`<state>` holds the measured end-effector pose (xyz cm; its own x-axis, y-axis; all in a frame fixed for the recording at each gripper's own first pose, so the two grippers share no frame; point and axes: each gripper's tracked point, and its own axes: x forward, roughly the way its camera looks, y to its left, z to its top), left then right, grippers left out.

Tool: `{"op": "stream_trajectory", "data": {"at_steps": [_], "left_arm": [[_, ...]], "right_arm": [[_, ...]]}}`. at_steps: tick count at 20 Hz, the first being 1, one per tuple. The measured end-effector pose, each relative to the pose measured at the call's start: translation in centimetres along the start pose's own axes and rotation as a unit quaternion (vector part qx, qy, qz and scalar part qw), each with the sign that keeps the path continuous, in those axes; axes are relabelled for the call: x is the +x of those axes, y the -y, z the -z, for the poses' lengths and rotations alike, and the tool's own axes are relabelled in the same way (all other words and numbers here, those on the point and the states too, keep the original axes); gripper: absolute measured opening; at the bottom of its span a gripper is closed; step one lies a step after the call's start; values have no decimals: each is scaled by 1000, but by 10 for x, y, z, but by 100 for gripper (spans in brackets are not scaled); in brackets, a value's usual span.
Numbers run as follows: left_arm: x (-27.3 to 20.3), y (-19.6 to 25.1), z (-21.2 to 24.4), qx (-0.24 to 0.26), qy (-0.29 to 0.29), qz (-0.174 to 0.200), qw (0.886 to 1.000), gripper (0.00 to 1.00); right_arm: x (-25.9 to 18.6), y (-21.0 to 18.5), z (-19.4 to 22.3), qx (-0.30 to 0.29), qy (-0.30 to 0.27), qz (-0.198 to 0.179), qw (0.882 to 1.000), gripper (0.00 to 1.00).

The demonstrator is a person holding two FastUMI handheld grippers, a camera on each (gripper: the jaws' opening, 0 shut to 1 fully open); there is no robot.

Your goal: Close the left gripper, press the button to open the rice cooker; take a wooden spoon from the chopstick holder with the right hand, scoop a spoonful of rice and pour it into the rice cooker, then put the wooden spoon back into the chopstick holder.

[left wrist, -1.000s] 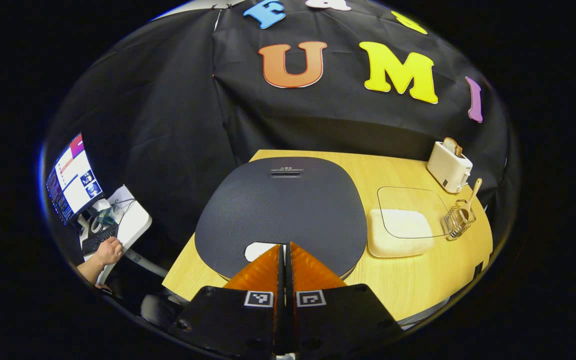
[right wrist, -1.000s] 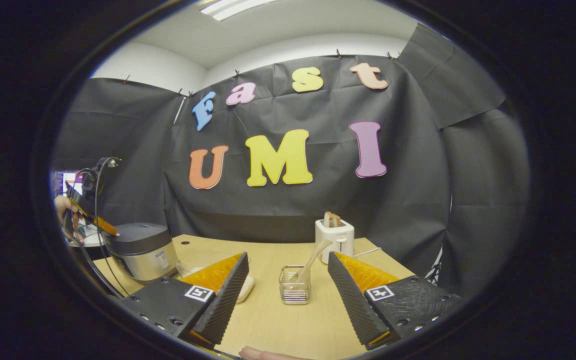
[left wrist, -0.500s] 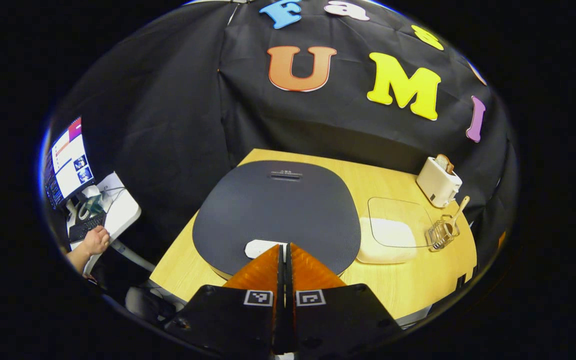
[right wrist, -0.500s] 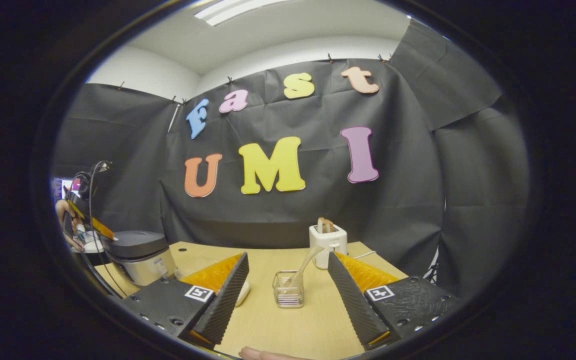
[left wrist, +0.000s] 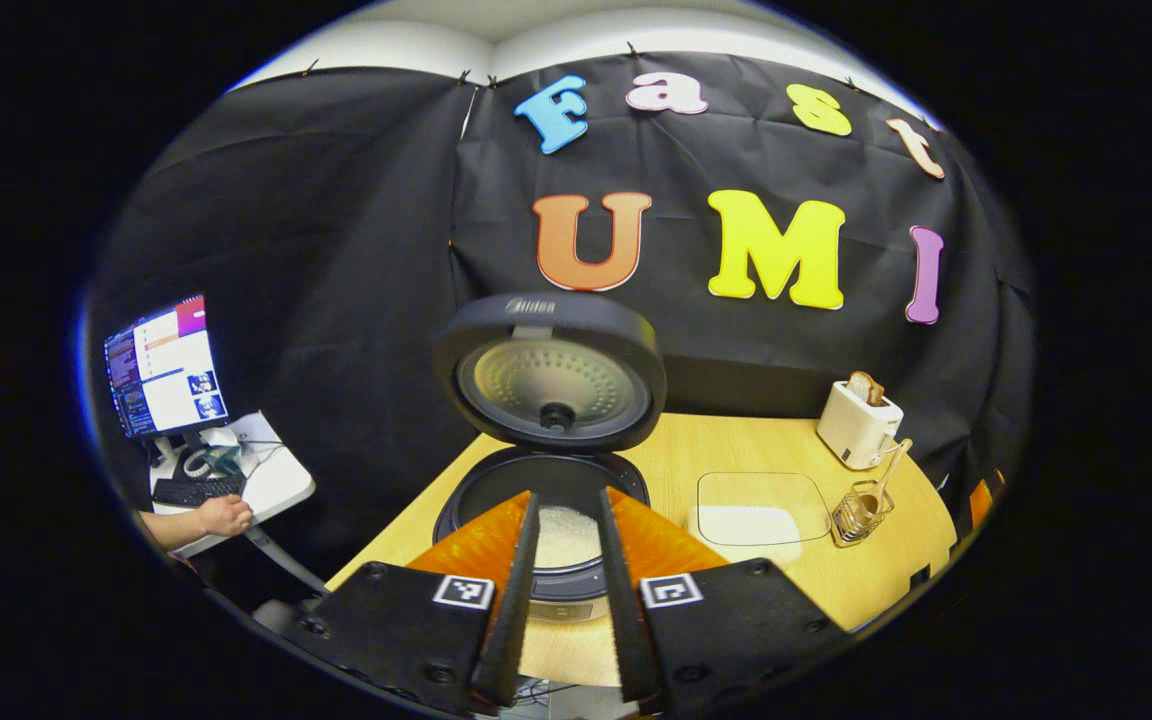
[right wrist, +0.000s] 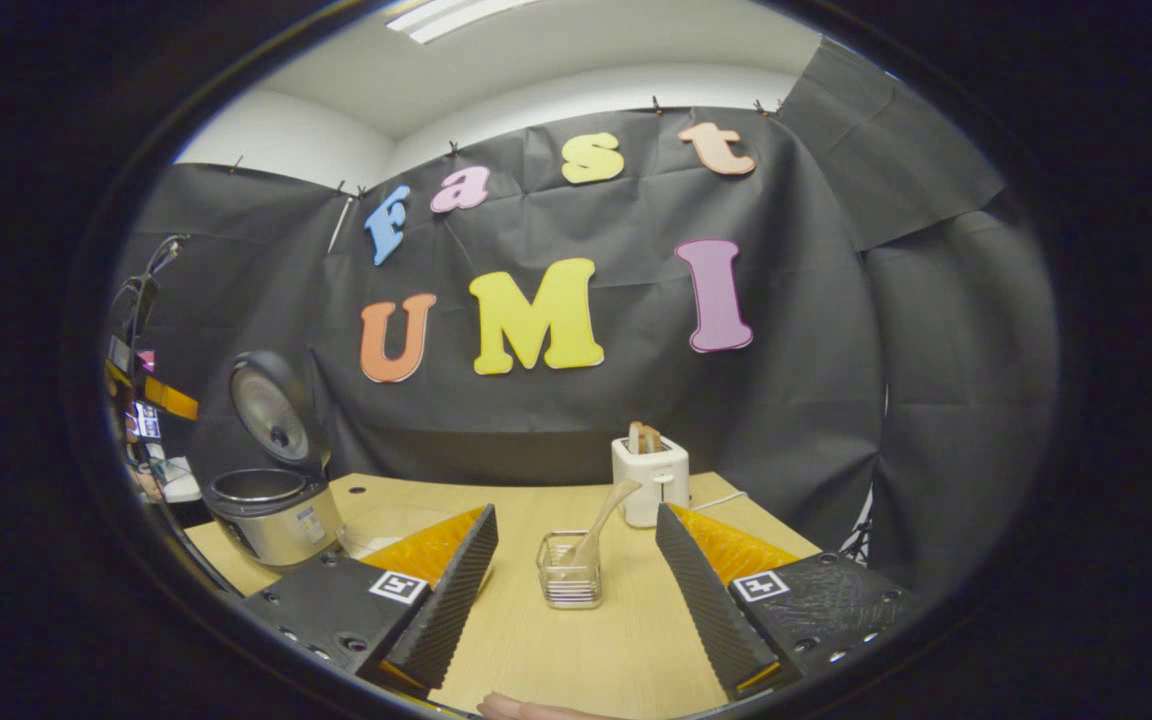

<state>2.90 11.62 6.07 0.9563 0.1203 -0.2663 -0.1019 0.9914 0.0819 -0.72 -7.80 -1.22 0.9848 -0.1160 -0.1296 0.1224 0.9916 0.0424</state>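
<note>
Left gripper view: the left gripper [left wrist: 564,600] sits at 6 o'clock, its 2 orange fingers [left wrist: 481,545] slightly parted with nothing between them, held back and above the rice cooker [left wrist: 541,500], presumably to clear the sprung lid. The lid [left wrist: 554,372] stands upright at 12 o'clock from the pot, inner plate facing the camera, so the button step appears done; white rice shows in the pot [left wrist: 566,530] between the fingers. At 3 o'clock on the table [left wrist: 876,590] lies a shallow dish of rice [left wrist: 751,520] under a clear cover, placed between cooker and holder, likely to keep the scoop path short. Just beyond it stands the wire holder [left wrist: 856,512] with the spoon [left wrist: 881,478] leaning out, handle toward 1 o'clock, and a toaster [left wrist: 858,425] behind. At 9 o'clock a person's hand [left wrist: 224,516] rests by a keyboard, under a monitor [left wrist: 168,364]. Right gripper view: the right gripper [right wrist: 576,590] is spread wide and empty, its fingers [right wrist: 456,580] framing the holder [right wrist: 568,570], which stands dead ahead, well apart from the tips; this lines up the reach for the spoon [right wrist: 601,520], whose handle tilts toward 1 o'clock. The toaster [right wrist: 650,478] is behind; the open cooker [right wrist: 274,500] sits at 9 o'clock, and the left gripper [right wrist: 151,395] hangs above and beside it.
</note>
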Motion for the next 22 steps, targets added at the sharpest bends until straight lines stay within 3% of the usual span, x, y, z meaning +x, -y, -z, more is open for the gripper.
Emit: {"op": "stream_trajectory", "data": {"at_steps": [2,3,5,7,15,22], "left_arm": [[-9,4,2,4,19,-6,1000,71],[-12,6,1,5,28,-9,1000,81],[-16,4,3,6,43,-16,999,91],[-20,3,10,-8,54,-23,998,91],[-26,58,51,-59,46,48,996,92],[-29,86,62,-33,76,67,994,92]], "right_arm": [[2,-1,3,-7,-3,1,1000,95],[3,-1,4,-10,-5,3,1000,95],[6,1,8,-14,-9,9,1000,92],[9,0,13,-9,-17,11,1000,95],[51,2,49,-13,-65,11,998,95],[119,6,75,-11,-112,11,994,95]]}}
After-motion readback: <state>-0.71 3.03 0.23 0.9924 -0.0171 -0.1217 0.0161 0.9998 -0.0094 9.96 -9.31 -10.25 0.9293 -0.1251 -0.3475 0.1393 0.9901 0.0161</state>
